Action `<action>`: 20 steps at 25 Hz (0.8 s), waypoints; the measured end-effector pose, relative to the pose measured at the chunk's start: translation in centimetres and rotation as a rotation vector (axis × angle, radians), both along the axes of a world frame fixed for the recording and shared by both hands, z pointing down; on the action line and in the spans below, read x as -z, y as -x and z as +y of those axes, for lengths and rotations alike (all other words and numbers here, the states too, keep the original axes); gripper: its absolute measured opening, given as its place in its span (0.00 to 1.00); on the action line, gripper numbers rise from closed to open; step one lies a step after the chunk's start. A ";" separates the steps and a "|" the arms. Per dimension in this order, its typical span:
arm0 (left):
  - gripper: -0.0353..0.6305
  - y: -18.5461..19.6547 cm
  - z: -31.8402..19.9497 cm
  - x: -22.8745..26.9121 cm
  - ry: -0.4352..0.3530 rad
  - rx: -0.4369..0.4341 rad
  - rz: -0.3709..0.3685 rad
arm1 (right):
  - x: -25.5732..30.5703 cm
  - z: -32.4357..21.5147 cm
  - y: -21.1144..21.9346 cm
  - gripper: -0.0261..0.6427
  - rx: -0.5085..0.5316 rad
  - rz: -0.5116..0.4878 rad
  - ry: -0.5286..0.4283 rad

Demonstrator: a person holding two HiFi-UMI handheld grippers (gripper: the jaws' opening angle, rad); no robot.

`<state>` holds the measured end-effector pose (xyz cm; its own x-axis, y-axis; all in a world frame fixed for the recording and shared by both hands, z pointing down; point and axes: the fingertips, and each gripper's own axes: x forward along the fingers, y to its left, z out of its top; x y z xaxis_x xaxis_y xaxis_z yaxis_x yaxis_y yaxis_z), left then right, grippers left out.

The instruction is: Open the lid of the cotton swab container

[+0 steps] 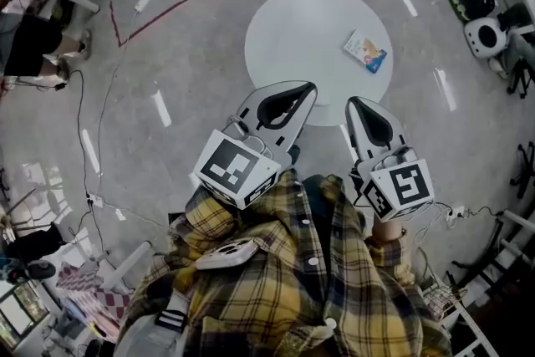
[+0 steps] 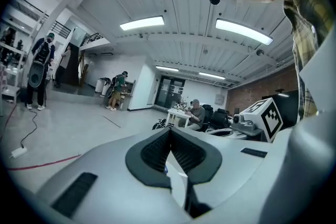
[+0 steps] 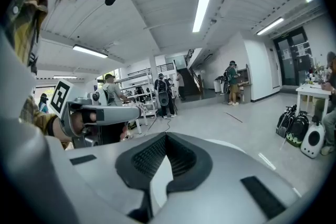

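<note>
Yellow-and-black plaid shirt (image 1: 284,280) fills the bottom of the head view, and both tools are held out just ahead of it. The left claw (image 1: 306,87) is pressed shut with nothing in it, its tip over the near rim of the round white worktop (image 1: 284,29). The right claw (image 1: 354,103) is likewise closed and empty, just short of that rim. The small flat cotton swab container (image 1: 366,51), white with blue and orange print, lies on the worktop's far right part, well apart from both tips.

Seen from the left gripper view, the ribbed dark pads meet with no gap and point across an open hall floor; the container cannot be made out.

From the right gripper view, the pads are also together on nothing, with the left tool beside them.

The container is probably light thin plastic, apt to slide on the smooth top or dent if squeezed. Pinning its body with one claw and taking the lid's edge with the other seems sensible, though the lid cannot be told at this size.
</note>
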<state>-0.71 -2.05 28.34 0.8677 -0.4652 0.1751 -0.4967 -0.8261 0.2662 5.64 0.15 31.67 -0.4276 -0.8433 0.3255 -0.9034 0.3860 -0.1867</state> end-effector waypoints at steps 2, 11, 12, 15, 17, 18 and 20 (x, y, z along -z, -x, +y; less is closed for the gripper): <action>0.08 0.0 -1.1 -0.4 0.009 -0.019 -0.008 | -0.4 -1.0 0.4 0.06 -0.011 -0.002 0.014; 0.08 -1.8 -2.7 -1.7 0.021 -0.055 -0.025 | -0.8 -2.7 -0.5 0.06 -0.018 -0.016 0.040; 0.08 -2.1 -2.8 -1.7 0.018 -0.050 -0.026 | -0.8 -2.8 -0.7 0.06 -0.014 -0.016 0.040; 0.08 -2.7 -3.2 -1.6 0.007 -0.034 -0.026 | -0.9 -3.0 -1.3 0.06 -0.002 -0.018 0.044; 0.08 -3.0 -3.4 -1.6 0.004 -0.025 -0.025 | -0.9 -3.1 -1.4 0.06 0.010 -0.021 0.045; 0.08 -3.1 -3.4 -1.6 0.003 -0.020 -0.025 | -0.8 -3.2 -1.5 0.06 0.018 -0.022 0.045; 0.08 -3.3 -3.6 -1.4 0.000 -0.010 -0.026 | -0.7 -3.4 -1.6 0.06 0.030 -0.024 0.042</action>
<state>2.56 -5.60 29.77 0.8675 -0.4563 0.1979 -0.4949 -0.8313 0.2530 7.22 -3.21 32.38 -0.4608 -0.8155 0.3501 -0.8865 0.4045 -0.2247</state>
